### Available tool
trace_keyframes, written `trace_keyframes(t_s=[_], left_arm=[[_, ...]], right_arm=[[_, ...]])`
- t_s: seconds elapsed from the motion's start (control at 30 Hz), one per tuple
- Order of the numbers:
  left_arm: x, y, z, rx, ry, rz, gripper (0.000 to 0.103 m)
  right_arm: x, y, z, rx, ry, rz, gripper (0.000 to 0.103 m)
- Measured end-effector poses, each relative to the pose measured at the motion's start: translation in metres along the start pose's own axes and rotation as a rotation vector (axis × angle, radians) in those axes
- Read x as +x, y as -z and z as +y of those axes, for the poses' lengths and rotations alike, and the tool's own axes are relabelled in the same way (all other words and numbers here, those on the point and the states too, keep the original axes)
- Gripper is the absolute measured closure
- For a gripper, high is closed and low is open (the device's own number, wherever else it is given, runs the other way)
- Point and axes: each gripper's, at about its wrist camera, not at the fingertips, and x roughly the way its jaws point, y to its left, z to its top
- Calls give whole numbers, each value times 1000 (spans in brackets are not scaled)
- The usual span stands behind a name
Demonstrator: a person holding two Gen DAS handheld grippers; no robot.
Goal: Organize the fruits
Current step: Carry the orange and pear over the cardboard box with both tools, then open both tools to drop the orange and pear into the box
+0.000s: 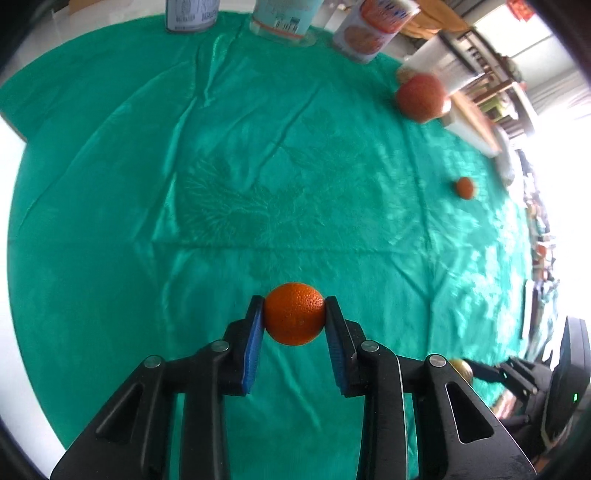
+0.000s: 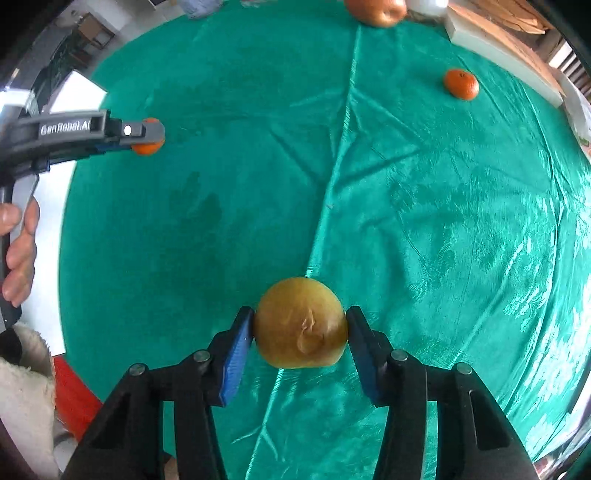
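My left gripper (image 1: 294, 306) is shut on a small orange (image 1: 294, 315), with a blue pad pressed on each side of it, just above the green cloth (image 1: 258, 166). The right wrist view shows that gripper (image 2: 147, 134) from the side, with the orange (image 2: 147, 148) at its tip. My right gripper (image 2: 300, 314) points down at the cloth and has both pads against a yellow-brown round fruit (image 2: 301, 325). A second small orange (image 2: 461, 84) lies loose at the far right. A large red-orange fruit (image 2: 376, 11) sits at the far edge.
Three printed cans (image 1: 190, 14) (image 1: 284, 18) (image 1: 369, 26) stand along the back of the cloth. A white flat box (image 2: 502, 48) lies beside the large fruit (image 1: 421, 98). A hand (image 2: 18, 254) holds the left gripper's handle. White tabletop (image 2: 48, 221) shows beyond the cloth's left edge.
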Motion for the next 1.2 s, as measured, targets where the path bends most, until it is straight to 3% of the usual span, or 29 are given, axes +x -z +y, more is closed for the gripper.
trace_keyframes(t_s=[0.1, 0.2, 0.37, 0.5, 0.57, 0.63, 0.73, 0.83, 1.03, 1.1, 1.2], left_arm=[[-63, 19, 12, 32, 60, -70, 71], [-147, 50, 45, 45, 75, -180, 71], [-235, 123, 140, -64, -6, -294, 71], [-241, 187, 224, -206, -137, -281, 71], [-236, 214, 259, -269, -168, -261, 71], [-229, 235, 290, -330, -198, -242, 71], [-215, 256, 321, -391, -252, -219, 71], [-203, 266, 341, -435, -279, -198, 71], [-190, 274, 349, -465, -305, -168, 66], [-197, 274, 349, -479, -326, -195, 50], [-225, 272, 334, -465, -367, -295, 29]], right_arm=[[-39, -1, 24, -31, -43, -84, 52], [-89, -15, 74, -111, -107, -207, 52], [-131, -29, 192, -284, -290, -321, 52], [-104, -19, 311, -450, -393, -262, 52], [-83, -10, 365, -524, -425, -214, 52], [-58, 1, 417, -603, -410, -176, 52], [-19, 12, 464, -662, -343, -130, 52], [14, 19, 492, -692, -273, -98, 52], [40, 21, 520, -717, -188, -83, 51], [34, 19, 523, -713, -168, -115, 51], [0, 15, 510, -688, -218, -173, 51]])
